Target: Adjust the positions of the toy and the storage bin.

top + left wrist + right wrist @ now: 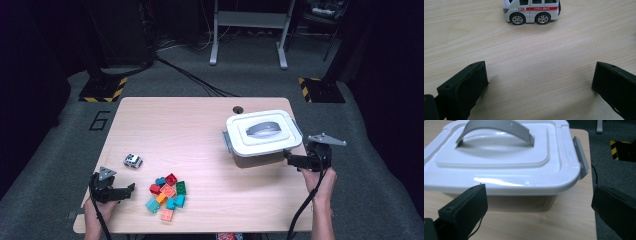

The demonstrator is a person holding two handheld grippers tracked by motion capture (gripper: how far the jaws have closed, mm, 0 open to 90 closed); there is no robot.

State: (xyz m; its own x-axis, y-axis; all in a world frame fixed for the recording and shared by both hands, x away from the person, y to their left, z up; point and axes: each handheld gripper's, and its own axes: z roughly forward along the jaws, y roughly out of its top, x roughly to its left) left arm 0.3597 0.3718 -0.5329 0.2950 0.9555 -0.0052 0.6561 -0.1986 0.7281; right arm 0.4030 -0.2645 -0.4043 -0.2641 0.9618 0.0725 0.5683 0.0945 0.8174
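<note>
My left gripper (131, 189) sits low at the near left corner of the tabletop (190, 125), its fingers (464, 87) spread wide with bare wood between them — nothing held. In the left gripper view the toy ambulance (531, 11) stands ahead of those fingers, on its wheels, side-on, white with a red stripe and the number 120; it is clear of both fingers and apart from them. From the high view the same ambulance (133, 160) rests a little beyond my left gripper, and the heap of toy bricks (167, 196) — red, green, teal, orange, pink — lies just to the right of that gripper, near the tabletop's front edge.

My right gripper (289, 157) is over at the right edge of the tabletop, pointing at the white storage box (263, 134), which stands on the right half of the tabletop, well apart from the bricks. Its lid (499, 162) is on, the grey handle (496, 130) arches across the top, and a grey side clip (581, 157) hangs down over the rim. My right fingers (465, 207) are released too, spread wide just in front of the box's near rim; I cannot tell whether the left one touches the lid edge.
</note>
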